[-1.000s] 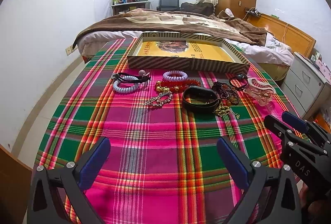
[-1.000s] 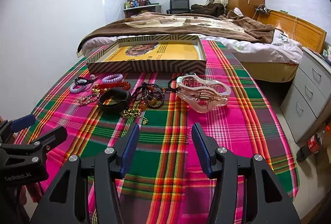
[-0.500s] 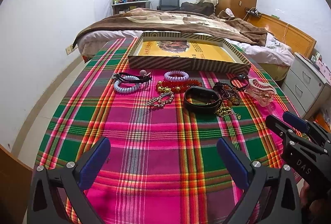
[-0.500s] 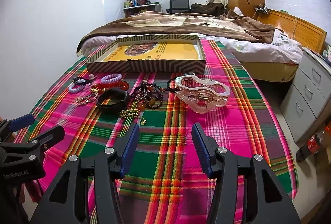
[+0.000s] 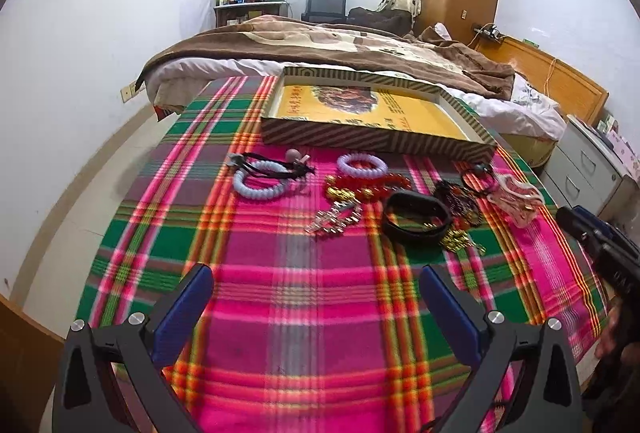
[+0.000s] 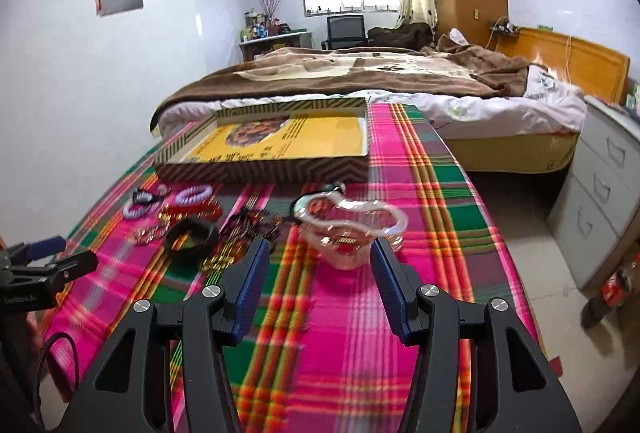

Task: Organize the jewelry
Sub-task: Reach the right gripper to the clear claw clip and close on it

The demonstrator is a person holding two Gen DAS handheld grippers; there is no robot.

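A: Jewelry, one lot, loose on the tabletop (image 5: 280, 313) under a plaid cloth: two pale bead bracelets (image 5: 262, 184), a red bead strand (image 5: 376, 185), a black bangle (image 5: 416, 217), dark beads (image 6: 256, 223), a gold chain (image 5: 460, 239), a small silver piece (image 5: 336, 221). All of it lies in front of the striped box (image 5: 376, 141), none inside.

B: And what do we log as changed?

A: Both of our grippers have moved in toward the row. The right gripper (image 6: 316, 277) has closed the gap most: the clear hair claw (image 6: 348, 229) that sat well ahead of it a second ago now lies just beyond its fingertips, roughly centred between them. Jaws wide apart, nothing held.

B: Left gripper (image 5: 316, 297)?

A: Also spread open and empty, with bare cloth between it and the silver piece (a shorter advance, by the look of it).

B: So we read that as the first pick lining up?

A: We judge so: the claw looks like the first item, and the box is the likely place for it.

B: Obstructions?

A: A black cord loop (image 6: 320, 189) lies against the claw's far side, and the dark beads sit just to its left; either could snag. Bed (image 6: 360, 81) and drawers (image 6: 600, 193) stand clear of the work.
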